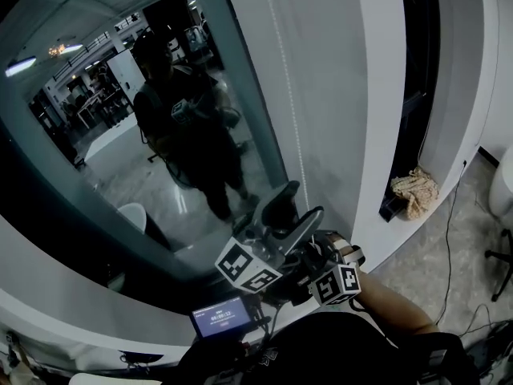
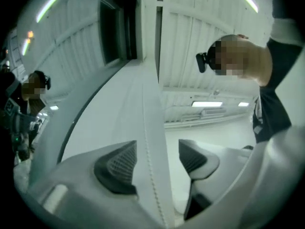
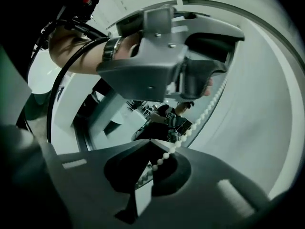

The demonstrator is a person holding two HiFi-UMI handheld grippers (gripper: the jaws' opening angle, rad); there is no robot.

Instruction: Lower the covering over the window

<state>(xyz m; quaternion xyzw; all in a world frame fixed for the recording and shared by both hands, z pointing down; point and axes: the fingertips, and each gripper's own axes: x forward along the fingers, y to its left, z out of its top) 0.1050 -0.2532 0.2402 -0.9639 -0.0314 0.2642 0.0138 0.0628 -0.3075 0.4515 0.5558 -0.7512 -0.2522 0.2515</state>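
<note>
Twice met the upright bead chain (image 1: pixel 290 119): head view, saw it hanging right of the bare window (image 1: pixel 96 159) to left gripper (image 1: pixel 300 203); left gripper view, found jaws spread astride it; right gripper view, found right gripper (image 3: pixel 155 163), lower, pinching it.

A white bead chain (image 1: pixel 298 135) hangs straight and near vertical against the pale panel (image 1: pixel 345 70) just right of the window (image 1: pixel 96 175). The window's dark glass stands uncovered and mirrors the room. Lower down, the chain runs pinched between the closed jaws of the right gripper (image 3: pixel 157 168).
</note>
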